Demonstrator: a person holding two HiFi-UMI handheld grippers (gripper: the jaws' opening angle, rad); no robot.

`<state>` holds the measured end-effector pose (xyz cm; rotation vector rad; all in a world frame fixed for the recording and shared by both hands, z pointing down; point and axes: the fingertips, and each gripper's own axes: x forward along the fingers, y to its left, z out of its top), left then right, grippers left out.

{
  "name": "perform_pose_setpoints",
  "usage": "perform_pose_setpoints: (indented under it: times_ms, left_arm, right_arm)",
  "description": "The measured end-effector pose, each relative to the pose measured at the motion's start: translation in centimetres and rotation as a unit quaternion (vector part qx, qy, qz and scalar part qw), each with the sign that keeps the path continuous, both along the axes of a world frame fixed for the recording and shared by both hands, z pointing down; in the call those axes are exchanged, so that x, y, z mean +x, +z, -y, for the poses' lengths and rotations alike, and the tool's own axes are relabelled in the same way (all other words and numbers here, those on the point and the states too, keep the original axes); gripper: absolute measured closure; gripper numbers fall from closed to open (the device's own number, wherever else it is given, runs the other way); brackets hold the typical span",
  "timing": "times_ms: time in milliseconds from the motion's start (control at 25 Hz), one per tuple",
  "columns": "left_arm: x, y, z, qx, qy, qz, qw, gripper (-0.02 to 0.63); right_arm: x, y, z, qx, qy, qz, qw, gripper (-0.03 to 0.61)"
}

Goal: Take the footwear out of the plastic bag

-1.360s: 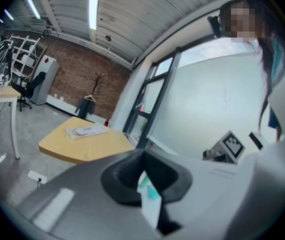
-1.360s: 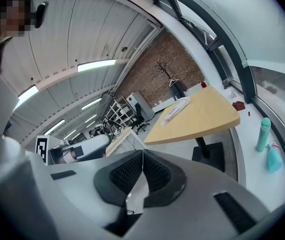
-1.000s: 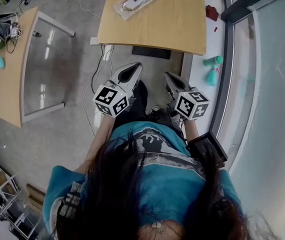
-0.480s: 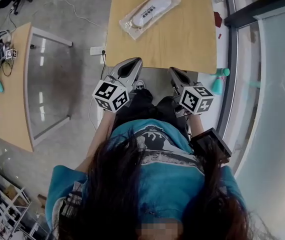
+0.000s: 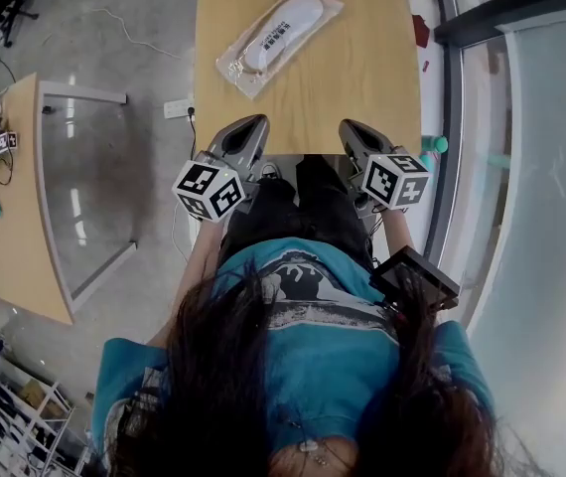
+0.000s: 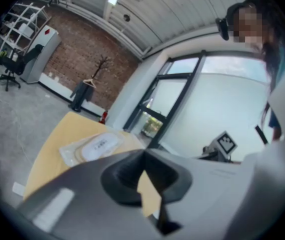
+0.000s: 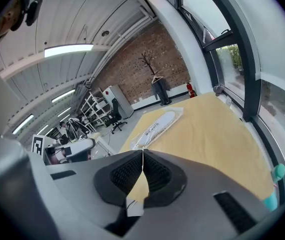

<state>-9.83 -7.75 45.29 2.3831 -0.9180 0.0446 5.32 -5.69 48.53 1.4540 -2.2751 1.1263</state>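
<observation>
A clear plastic bag (image 5: 277,39) with a white slipper inside lies on the far left part of the wooden table (image 5: 362,78). In the left gripper view the bag (image 6: 93,146) sits ahead and to the left; in the right gripper view the bag (image 7: 158,124) lies ahead across the tabletop. My left gripper (image 5: 246,127) hovers at the table's near edge, shut and empty. My right gripper (image 5: 350,128) is level with it at the same edge, also shut with nothing held. Both are well short of the bag.
A second wooden table with a glass panel (image 5: 25,207) stands to the left. Cables and a power strip (image 5: 179,107) lie on the floor beside the table. A window frame (image 5: 447,117) runs along the right, with teal objects (image 5: 432,147) on its sill.
The table has come closer in the head view and both grippers have moved forward, from over the floor to the table's near edge. Jaws stay shut.
</observation>
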Motion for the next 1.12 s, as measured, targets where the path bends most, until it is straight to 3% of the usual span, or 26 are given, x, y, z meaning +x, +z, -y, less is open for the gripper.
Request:
perform_pose_setpoints:
  times_ms: [320, 560, 680, 800, 1120]
  left_arm:
    - [2.0, 0.4, 5.5, 0.006, -0.042, 0.011, 0.9990, 0.612]
    - [4.0, 0.8, 9.1, 0.002, -0.071, 0.021, 0.9973, 0.612]
    - [4.6, 1.0, 9.8, -0.004, -0.084, 0.022, 0.9962, 0.612]
    - [5.6, 1.6, 10.0, -0.017, -0.093, 0.014, 0.9954, 0.612]
    - [4.9, 2.8, 9.0, -0.037, -0.128, 0.029, 0.9906, 0.612]
  right_arm:
    - [3.6, 2.0, 10.8, 0.007, -0.082, -0.043, 0.996, 0.565]
    - [5.5, 5.7, 19.0, -0.012, -0.118, -0.038, 0.992, 0.565]
    - [6.2, 7.7, 22.9, -0.028, -0.120, -0.036, 0.992, 0.547]
    - [7.0, 9.6, 26.7, -0.039, -0.113, -0.023, 0.993, 0.423]
    - [7.3, 13.7, 33.1, -0.075, -0.092, -0.033, 0.992, 0.399]
